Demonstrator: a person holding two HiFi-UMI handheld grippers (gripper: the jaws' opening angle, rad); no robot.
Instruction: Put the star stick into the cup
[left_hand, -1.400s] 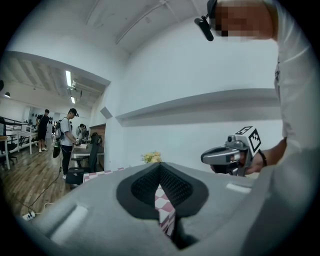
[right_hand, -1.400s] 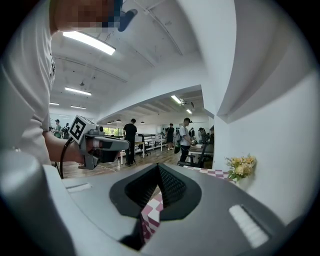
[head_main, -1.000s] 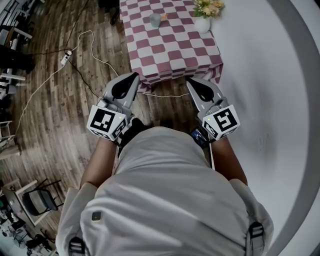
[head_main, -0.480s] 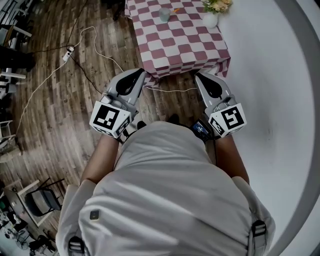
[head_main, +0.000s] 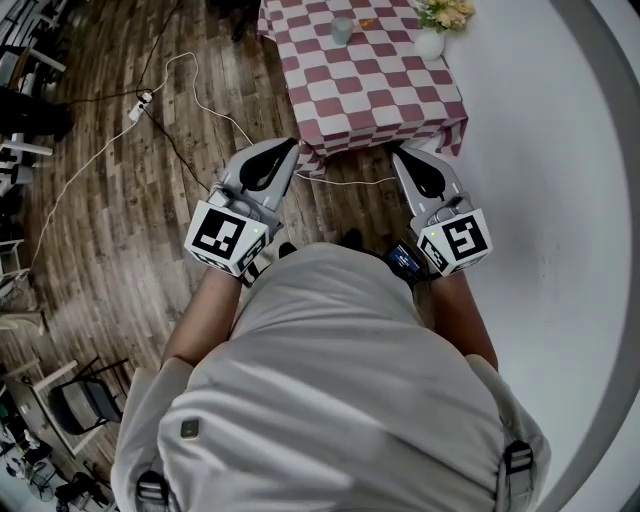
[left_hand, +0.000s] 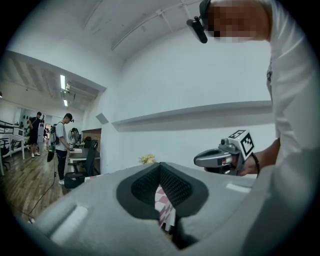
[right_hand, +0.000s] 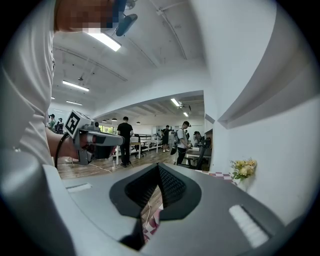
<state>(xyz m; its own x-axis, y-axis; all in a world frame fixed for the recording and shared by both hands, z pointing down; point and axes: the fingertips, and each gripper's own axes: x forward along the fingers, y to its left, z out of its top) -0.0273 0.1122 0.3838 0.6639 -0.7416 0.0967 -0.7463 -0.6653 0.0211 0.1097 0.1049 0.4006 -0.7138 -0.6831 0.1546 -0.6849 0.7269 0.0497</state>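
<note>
Head view, looking steeply down. We see the person's grey-shirted torso (head_main: 330, 400), with both arms held forward over a brown wooden plank floor (head_main: 100, 200). The left claw (head_main: 290, 146) and the right claw (head_main: 398, 154) point toward a worktop covered with a red-and-white checked cloth (head_main: 380, 90), and each carries its black-and-white marker cube at the rear.

In the left gripper view we find the left claw (left_hand: 160, 170) clenched, its dark ribbed pads meeting at the tip with nothing between them. The right gripper view shows the right claw (right_hand: 158, 170) clenched and empty in the same way.

At the far end of the worktop stands a pale blue-green cup (head_main: 342, 30). Just to its right on the cloth lies a small orange stick (head_main: 366, 22), too small for us to make out its star. Both are well apart from the two claws.

A white vase of yellow flowers (head_main: 430, 42) occupies the worktop's far right corner, near a white wall (head_main: 560, 200). A white cable (head_main: 190, 85) trails across the floor to the left of the worktop.
</note>
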